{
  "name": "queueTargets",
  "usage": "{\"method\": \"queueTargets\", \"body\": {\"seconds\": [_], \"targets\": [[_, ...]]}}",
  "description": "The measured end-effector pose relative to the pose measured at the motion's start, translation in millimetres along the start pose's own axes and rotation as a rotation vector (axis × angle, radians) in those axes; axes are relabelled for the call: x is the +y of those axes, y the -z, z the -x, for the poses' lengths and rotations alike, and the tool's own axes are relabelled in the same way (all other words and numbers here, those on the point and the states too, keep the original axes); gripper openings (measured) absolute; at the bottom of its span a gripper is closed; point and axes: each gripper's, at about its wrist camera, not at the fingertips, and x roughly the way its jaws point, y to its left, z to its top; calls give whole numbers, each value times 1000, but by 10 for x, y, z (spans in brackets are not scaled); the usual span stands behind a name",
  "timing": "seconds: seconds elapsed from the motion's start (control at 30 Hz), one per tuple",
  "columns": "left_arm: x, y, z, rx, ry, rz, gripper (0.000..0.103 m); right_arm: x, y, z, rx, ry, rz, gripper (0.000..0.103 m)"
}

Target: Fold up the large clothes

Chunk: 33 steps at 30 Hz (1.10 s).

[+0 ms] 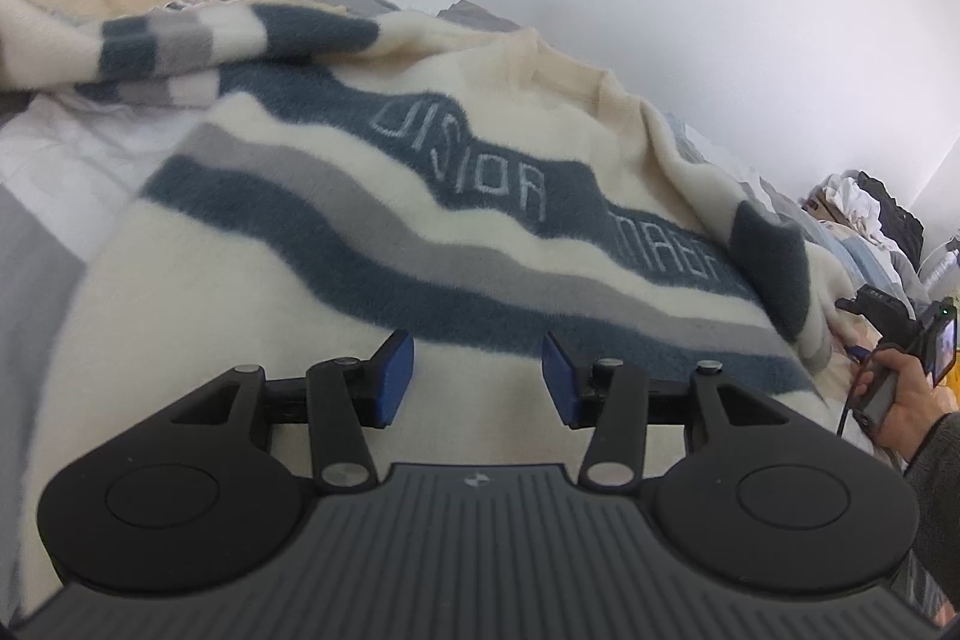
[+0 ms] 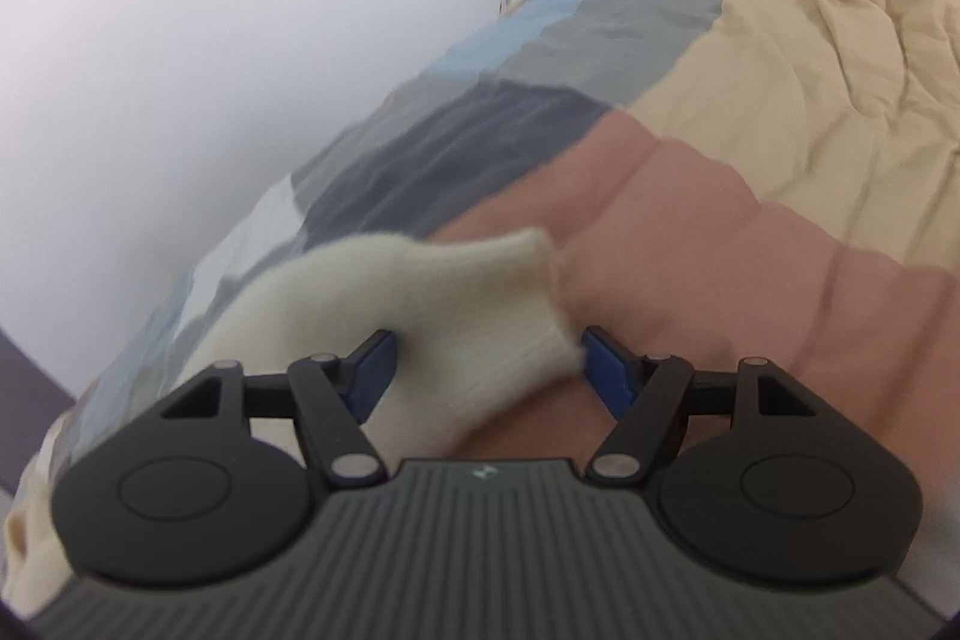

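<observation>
The fluffy cream sweater (image 1: 372,220) with blue and grey stripes lies spread on the patchwork quilt (image 2: 750,148). Its cream cuff (image 2: 468,304) sits between the right claw's (image 2: 489,364) wide-open blue pads, not squeezed. The left claw (image 1: 477,376) hovers half-open above the sweater, holding nothing.

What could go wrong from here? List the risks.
1. The cream cuff lies between the right gripper's open jaws, pads not pressing: it may slip out.
2. The left gripper hovers open over the striped sweater, gripping nothing, so a fold could go crooked.
3. The rumpled patchwork quilt may wrinkle the fold.
</observation>
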Motion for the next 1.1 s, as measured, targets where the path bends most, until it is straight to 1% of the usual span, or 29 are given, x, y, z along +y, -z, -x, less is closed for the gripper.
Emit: {"method": "queueTargets", "body": {"seconds": [0.07, 0.1, 0.13, 0.2, 0.3, 0.4, 0.47, 0.57, 0.63, 0.7, 0.8, 0.9, 1.0, 1.1], "targets": [[-35, -10, -51, -3, 1, -5, 54, 34, -4, -86, -30, 2, 16, 56], [-58, -10, -75, -4, 3, -11, 54, 53, -15, -120, -30, 9, 22, 37], [-83, -8, -96, -6, 3, -20, 54, 39, -42, -140, -26, -1, 0, 26], [-112, -1, -133, -7, 7, -36, 54, 12, -120, -128, -14, -38, -53, 18], [-128, 8, -164, -13, 7, -52, 55, 149, -305, 60, -48, -63, -4, 16], [-142, 10, -111, -31, 9, -68, 55, 342, -561, 421, -92, -97, 63, 15], [-167, 12, -24, -46, 14, -82, 55, 478, -705, 764, -122, -90, 100, 15], [-212, 30, 190, -83, 48, -104, 55, 621, -802, 1364, -168, -92, 160, 15], [-262, 51, 332, -110, 55, -134, 55, 638, -828, 1763, -196, -89, 176, 14], [-282, 69, 461, -121, 84, -138, 55, 636, -847, 2147, -230, -80, 193, 14], [-301, 108, 647, -137, 110, -146, 55, 594, -840, 2654, -272, -64, 183, 14], [-304, 144, 803, -152, 128, -148, 55, 488, -854, 3041, -323, -17, 142, 13], [-297, 158, 902, -161, 138, -142, 55, 364, -918, 3262, -357, 40, 83, 13], [-308, 161, 919, -163, 140, -144, 55, 254, -984, 3389, -376, 101, 44, 13]]}}
